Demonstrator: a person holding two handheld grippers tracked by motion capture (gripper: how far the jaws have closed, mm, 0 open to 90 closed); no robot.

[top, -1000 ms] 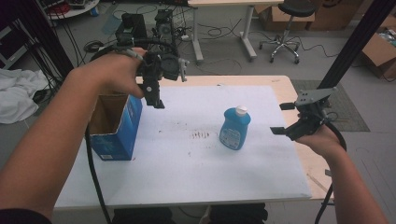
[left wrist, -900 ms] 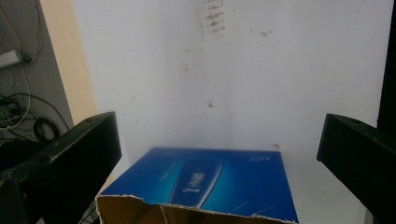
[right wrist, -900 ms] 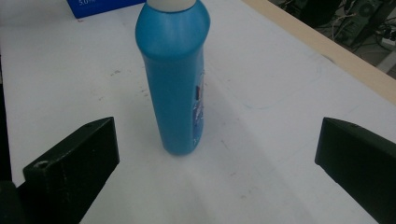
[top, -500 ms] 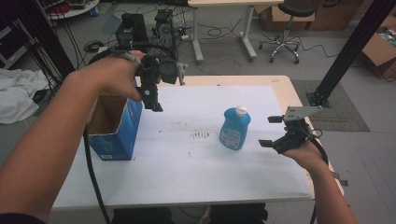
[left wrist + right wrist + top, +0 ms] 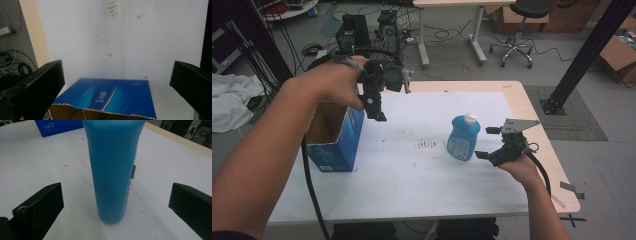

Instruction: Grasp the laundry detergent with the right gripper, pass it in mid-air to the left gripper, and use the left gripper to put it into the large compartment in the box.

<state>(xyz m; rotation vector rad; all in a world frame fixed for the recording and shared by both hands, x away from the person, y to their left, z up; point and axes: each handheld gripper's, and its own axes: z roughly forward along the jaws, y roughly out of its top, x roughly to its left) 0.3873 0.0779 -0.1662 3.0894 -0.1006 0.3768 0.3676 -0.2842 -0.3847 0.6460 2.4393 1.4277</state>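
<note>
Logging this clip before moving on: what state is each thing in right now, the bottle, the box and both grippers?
Blue bottle: upright on the table, white cap on, not gripped.
Blue cardboard box: standing, top open, torn rim.
Left gripper: open, held above the table beside the box.
Right gripper: open, jaws either side of the bottle, apart from it.

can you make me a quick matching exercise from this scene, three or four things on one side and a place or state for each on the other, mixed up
Things:
1. blue bottle
2. blue box
3. left gripper
4. right gripper

Places or states:
A. held in the air over the box's far end, jaws open
B. stands upright on the white table cover, white cap on top
C. low at the bottom-right of the bottle, jaws wide open toward it
D. top torn open, at the left part of the table

Right pairs: 1-B, 2-D, 3-A, 4-C
</note>
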